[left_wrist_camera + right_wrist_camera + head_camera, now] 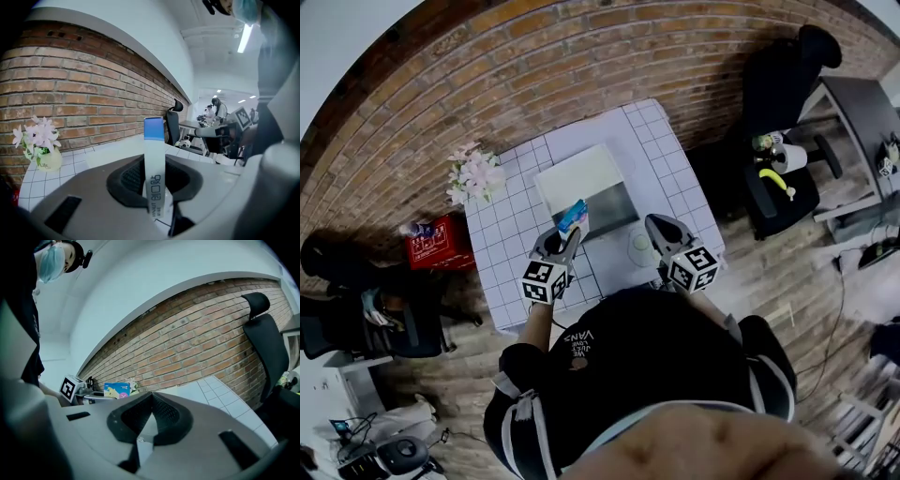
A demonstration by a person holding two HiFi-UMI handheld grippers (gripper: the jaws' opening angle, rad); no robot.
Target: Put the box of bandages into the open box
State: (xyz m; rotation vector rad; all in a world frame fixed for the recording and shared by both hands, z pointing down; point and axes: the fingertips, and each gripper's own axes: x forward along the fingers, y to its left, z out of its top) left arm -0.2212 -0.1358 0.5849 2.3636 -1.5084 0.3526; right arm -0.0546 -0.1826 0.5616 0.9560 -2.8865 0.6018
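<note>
The box of bandages [573,217] is small and blue and white. My left gripper [565,236] is shut on it and holds it above the table, at the near left corner of the open box [602,168]. That box has a white raised lid and a dark inside. In the left gripper view the bandage box [153,154] stands edge-on, upright between the jaws of the left gripper [154,161]. My right gripper [660,228] hovers to the right of the open box, shut with nothing in it. Its jaws meet at the tips of the right gripper [150,401], and the bandage box [117,390] shows beyond.
The white gridded table [670,164] stands against a brick wall. A vase of pale flowers [475,174] is at its far left corner. A small round white thing [640,248] lies near my right gripper. A red crate [438,242] and a black chair [778,94] flank the table.
</note>
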